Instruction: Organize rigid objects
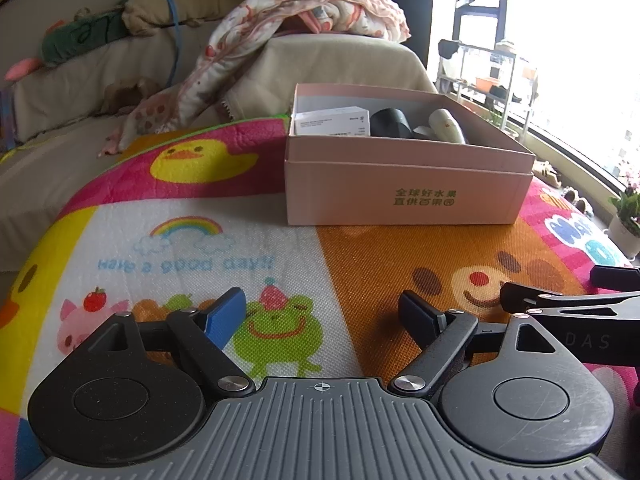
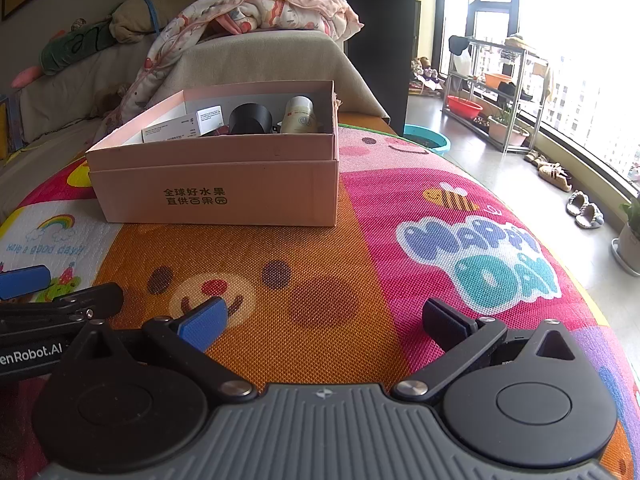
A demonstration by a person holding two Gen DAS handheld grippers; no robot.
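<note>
Left hand-held gripper [image 1: 322,312]: jaws wide apart, nothing held, low over play mat [image 1: 360,264].
Right hand-held gripper [image 2: 324,322]: jaws wide apart, empty, just beside left one, also over mat.
Box [image 2: 224,184]: pink cardboard, open top, sits on mat ahead of both grippers, well apart from them.
In box: white carton [image 2: 188,124] at left, black cup [image 2: 248,120] in middle, cream bottle [image 2: 300,116] at right.
Behind box: sofa [image 1: 80,80] w/ blanket [image 1: 304,12].

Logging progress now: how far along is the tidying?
Looks nearly done: the white carton, black cylinder and cream bottle sit inside the pink cardboard box. Both tools, left and right, are open and empty. Nothing loose shows on the mat.
</note>
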